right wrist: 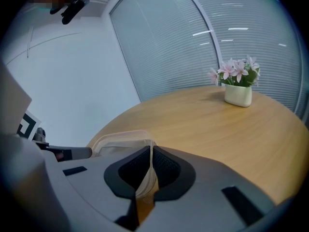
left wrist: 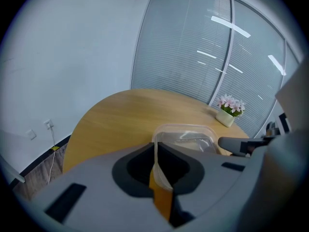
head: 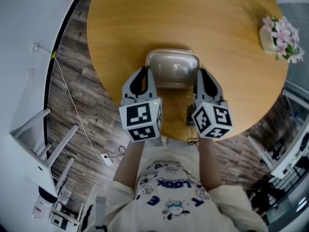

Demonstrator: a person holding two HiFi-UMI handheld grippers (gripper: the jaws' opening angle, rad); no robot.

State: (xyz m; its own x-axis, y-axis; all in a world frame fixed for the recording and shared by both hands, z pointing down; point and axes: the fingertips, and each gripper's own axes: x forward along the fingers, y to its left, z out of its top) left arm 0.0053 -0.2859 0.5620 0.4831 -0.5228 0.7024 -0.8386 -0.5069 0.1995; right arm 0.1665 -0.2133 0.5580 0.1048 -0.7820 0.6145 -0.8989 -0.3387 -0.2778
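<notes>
Clear, thin-walled plastic container, a rounded rectangle, was near the smooth round wooden table's near edge | we had the left gripper pinched on its left rim | right gripper pinched on its right rim | white pot of pink flowers stood well apart.

Two bare forearms reach forward side by side. The left tool and right tool point straight ahead, parallel, each with its jaws clamped on one side rim of a clear container.
</notes>
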